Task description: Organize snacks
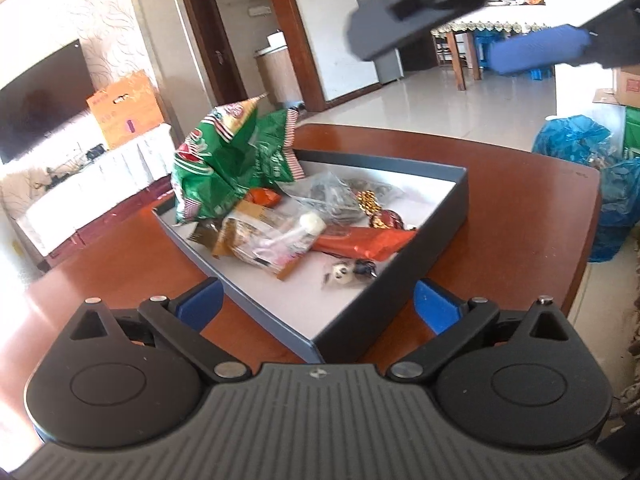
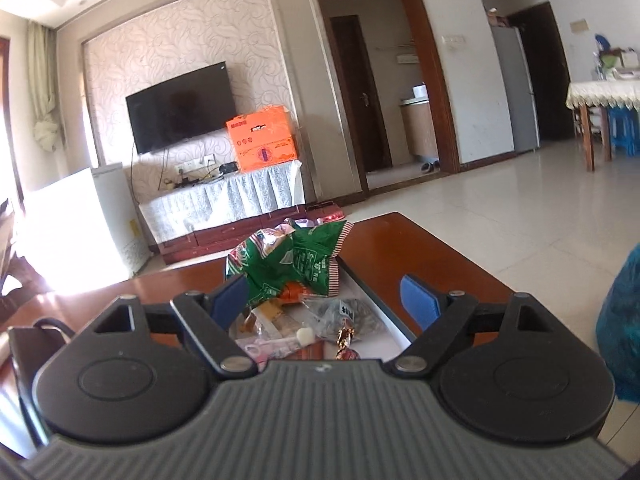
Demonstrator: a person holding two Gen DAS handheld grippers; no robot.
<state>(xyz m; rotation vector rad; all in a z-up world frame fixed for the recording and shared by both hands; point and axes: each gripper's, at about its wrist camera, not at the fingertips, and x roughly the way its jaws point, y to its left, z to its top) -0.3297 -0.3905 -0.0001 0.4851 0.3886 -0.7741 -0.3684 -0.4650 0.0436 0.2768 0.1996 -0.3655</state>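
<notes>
A dark blue shallow box (image 1: 440, 216) with a white floor sits on the brown wooden table (image 1: 520, 208). It holds several snacks: a crumpled green bag (image 1: 224, 168), an orange-red packet (image 1: 360, 240), clear packets (image 1: 332, 196), a pink-wrapped packet (image 1: 272, 248) and a small panda sweet (image 1: 340, 274). My left gripper (image 1: 318, 304) is open and empty, just before the box's near corner. My right gripper (image 2: 326, 300) is open and empty above the box (image 2: 384, 320); it also shows in the left wrist view (image 1: 472, 44), high above the table. The green bag (image 2: 296, 268) stands beyond its fingertips.
Blue plastic bags (image 1: 592, 160) lie on the floor right of the table. A TV (image 2: 180, 106) and an orange carton (image 2: 264, 138) stand against the far wall. A dining table with blue stools (image 2: 608, 120) is at the far right.
</notes>
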